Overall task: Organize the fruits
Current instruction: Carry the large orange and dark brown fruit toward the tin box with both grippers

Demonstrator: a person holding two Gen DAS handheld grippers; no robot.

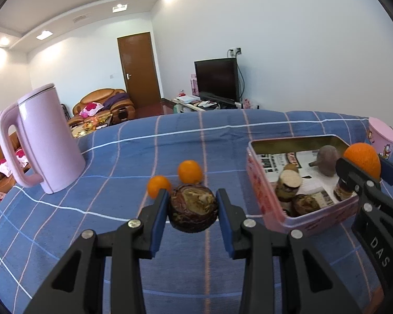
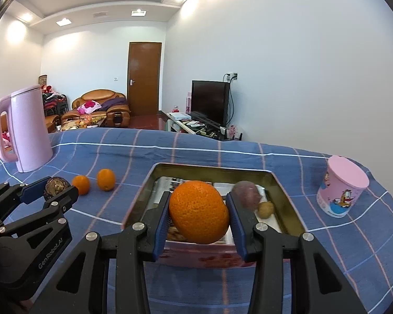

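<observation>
- Nearest, in the lower centre of the left wrist view, the left gripper (image 1: 193, 210) pinches a dark brown, wrinkled round fruit (image 1: 194, 208) between its blue pads (image 1: 158, 225), held over the blue checked tablecloth (image 1: 91, 235).
- Likewise, in the lower centre of the right wrist view, the right gripper (image 2: 199, 216) is clamped on a large orange (image 2: 199, 211), which sits above the near edge of the pink tin box (image 2: 285, 201).
- Just behind the brown fruit, 2 small kumquats (image 1: 158, 186) (image 1: 190, 171) lie on the cloth, near each other but apart; in the right wrist view they appear at centre left (image 2: 81, 184) (image 2: 106, 179).
- At the right of the left wrist view, the open tin (image 1: 259, 183) holds several brownish fruits (image 1: 290, 180) and a purplish one (image 1: 327, 159) on printed paper.
- Inside the tin in the right wrist view, a purplish fruit (image 2: 247, 193) and a small tan one (image 2: 266, 209) show to the right of the orange.
- Farther back, a pink kettle (image 1: 43, 141) stands upright at the left of the cloth, and a pink cartoon cup (image 2: 340, 187) stands at the right, well apart from the tin.
- Beyond the table are a brown sofa (image 2: 102, 104), a wooden door (image 2: 144, 78) and a dark television (image 2: 209, 102).
</observation>
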